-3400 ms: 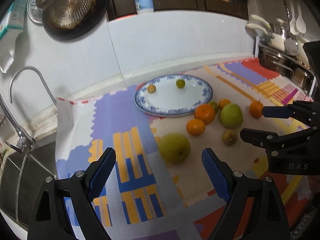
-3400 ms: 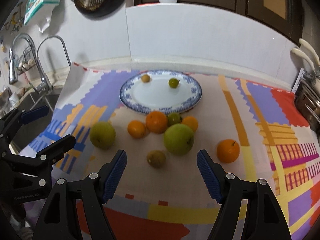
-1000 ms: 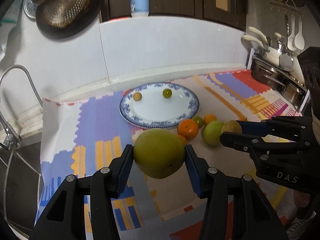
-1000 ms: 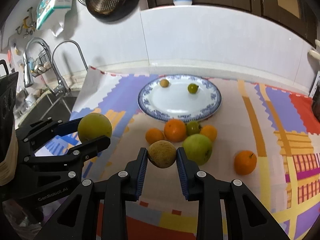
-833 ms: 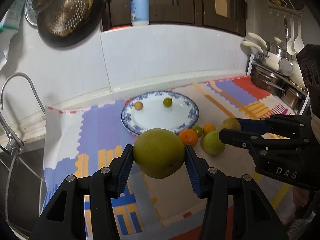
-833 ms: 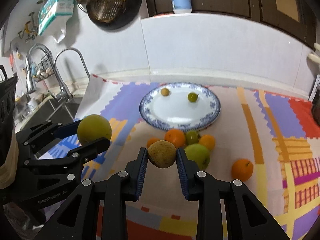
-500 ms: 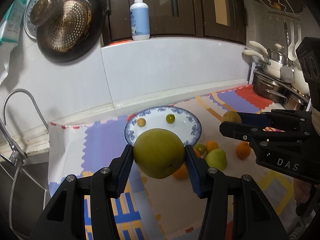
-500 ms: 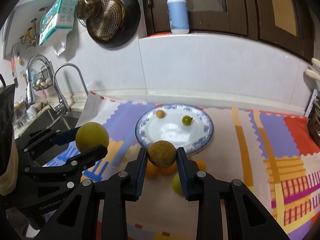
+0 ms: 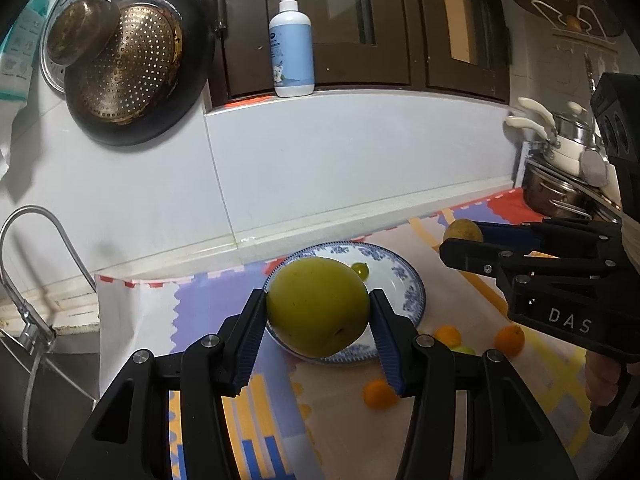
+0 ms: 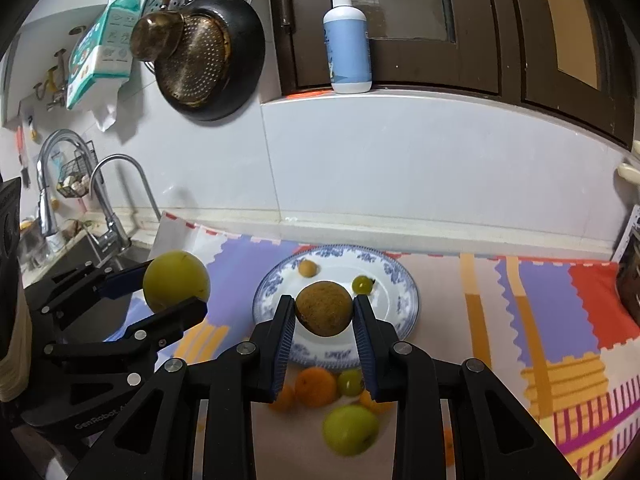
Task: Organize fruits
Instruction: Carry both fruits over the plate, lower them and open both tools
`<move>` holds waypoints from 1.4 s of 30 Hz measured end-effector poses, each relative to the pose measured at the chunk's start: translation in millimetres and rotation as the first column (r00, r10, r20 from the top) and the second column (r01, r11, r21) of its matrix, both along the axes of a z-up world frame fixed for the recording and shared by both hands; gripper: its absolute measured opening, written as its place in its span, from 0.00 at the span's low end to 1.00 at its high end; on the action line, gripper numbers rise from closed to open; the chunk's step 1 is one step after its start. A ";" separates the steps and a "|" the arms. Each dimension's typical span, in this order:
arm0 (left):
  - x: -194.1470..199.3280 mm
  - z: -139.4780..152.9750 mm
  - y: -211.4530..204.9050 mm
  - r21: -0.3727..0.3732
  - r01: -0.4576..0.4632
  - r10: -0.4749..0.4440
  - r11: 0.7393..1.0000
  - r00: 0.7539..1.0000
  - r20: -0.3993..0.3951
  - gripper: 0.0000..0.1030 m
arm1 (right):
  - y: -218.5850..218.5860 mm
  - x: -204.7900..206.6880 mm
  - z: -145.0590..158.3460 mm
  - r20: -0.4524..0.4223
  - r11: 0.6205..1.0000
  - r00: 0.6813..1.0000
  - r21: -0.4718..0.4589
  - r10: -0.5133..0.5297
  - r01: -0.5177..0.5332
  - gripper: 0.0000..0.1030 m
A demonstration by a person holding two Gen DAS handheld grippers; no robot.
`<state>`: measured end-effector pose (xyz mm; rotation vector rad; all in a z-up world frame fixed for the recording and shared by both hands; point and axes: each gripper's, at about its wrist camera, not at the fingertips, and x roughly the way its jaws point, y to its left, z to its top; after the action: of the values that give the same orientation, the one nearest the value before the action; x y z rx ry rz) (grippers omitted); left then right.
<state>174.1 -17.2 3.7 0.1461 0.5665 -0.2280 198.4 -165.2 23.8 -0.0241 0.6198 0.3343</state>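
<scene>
Now the left gripper (image 9: 318,312) clamps a large yellow-green fruit (image 9: 318,305), and the right gripper (image 10: 324,312) pinches a small brown fruit (image 10: 325,308), both held above the near rim of the blue-patterned plate (image 10: 404,304). Two small fruits (image 10: 362,284) lie on the plate's far side, while oranges (image 10: 316,386) and a green apple (image 10: 350,430) sit on the patterned mat (image 10: 540,300) just near of it.

- The yellow-green fruit (image 9: 317,306) covers much of the blue-rimmed plate (image 9: 414,286) in the left wrist view.
- The green apple (image 10: 350,429) looks blurred.
- An orange (image 10: 449,446) is half hidden behind the right tongs (image 10: 323,334).
</scene>
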 end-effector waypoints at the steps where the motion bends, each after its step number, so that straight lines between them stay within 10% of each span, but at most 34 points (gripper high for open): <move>1: 4.3 0.6 -0.5 0.001 -0.001 0.001 1.000 1.000 0.001 0.49 | 0.0 4.3 0.2 -0.001 1.000 1.000 -0.003 0.000 0.000 0.30; 42: 169.1 -96.0 -29.9 0.034 0.004 0.007 0.999 0.953 -0.302 0.49 | -9.4 177.2 -105.8 -0.372 0.991 0.928 -0.122 0.005 -0.054 0.30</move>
<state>343.2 -47.1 -92.3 0.1447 0.8758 -0.2409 375.5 -174.5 -82.0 -0.0976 1.0181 0.3297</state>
